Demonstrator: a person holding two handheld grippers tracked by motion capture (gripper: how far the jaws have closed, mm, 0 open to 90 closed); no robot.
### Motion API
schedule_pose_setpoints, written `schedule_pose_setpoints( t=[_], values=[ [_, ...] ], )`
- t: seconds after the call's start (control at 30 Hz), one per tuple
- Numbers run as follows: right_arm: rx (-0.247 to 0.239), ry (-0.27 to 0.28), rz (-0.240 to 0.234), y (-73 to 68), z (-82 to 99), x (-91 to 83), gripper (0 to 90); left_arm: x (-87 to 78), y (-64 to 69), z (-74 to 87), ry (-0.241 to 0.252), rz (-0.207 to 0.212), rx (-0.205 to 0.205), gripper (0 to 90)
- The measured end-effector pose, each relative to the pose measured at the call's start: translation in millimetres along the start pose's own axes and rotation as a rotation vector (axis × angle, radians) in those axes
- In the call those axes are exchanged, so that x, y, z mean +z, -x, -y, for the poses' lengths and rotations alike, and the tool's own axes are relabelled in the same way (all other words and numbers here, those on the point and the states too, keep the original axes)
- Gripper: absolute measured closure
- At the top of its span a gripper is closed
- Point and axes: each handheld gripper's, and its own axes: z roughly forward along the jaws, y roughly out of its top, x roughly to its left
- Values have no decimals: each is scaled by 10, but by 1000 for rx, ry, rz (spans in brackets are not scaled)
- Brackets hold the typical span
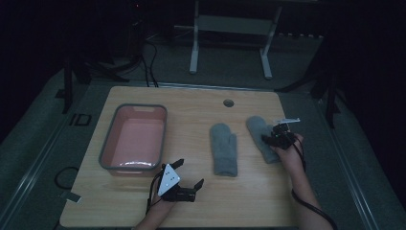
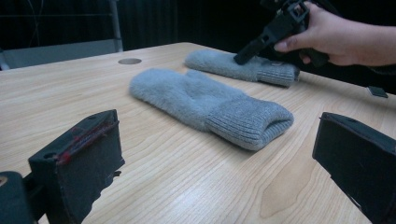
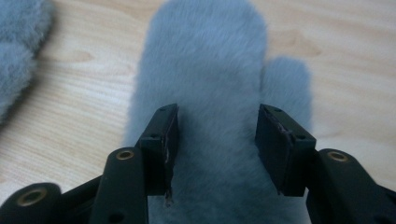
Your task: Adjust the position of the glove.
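Observation:
Two grey fluffy mittens lie flat on the wooden table. In the high view one mitten (image 1: 224, 148) is at the middle and the other mitten (image 1: 258, 128) is to its right. My right gripper (image 1: 269, 139) points down onto the right mitten (image 3: 210, 56). Its jaws stand apart over the mitten's palm, beside the thumb, so the right gripper (image 3: 217, 116) is open. My left gripper (image 1: 190, 172) rests near the table's front edge, open, with nothing between its jaws. The left gripper (image 2: 215, 137) faces the cuff of the middle mitten (image 2: 205, 102). Beyond it are the far mitten (image 2: 219, 63) and the right gripper (image 2: 245, 55).
A pink tub with a grey rim (image 1: 107, 139) stands at the table's left, just behind my left gripper. A round cable hole (image 1: 228, 102) is near the table's far edge. A metal frame (image 1: 230, 28) stands on the floor beyond. The second mitten's edge (image 3: 18, 37) shows at the upper left.

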Motion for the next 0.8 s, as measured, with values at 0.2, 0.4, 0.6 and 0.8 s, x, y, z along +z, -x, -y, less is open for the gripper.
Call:
schedule_pose_setpoints(
  t=[0.2, 0.4, 0.6, 0.8],
  values=[
    [2, -13, 61, -149, 111, -2, 508, 0, 0, 0, -1, 2, -2, 15],
    [-2, -3, 60, -248, 198, -61, 578, 1, 0, 0, -1, 2, -3, 15],
    [127, 15, 74, -275, 246, -109, 752, 3, 0, -2, -5, 2, -5, 15],
    [212, 56, 129, -395, 234, -201, 823, 3, -2, -2, -6, 4, -6, 15]
  ],
)
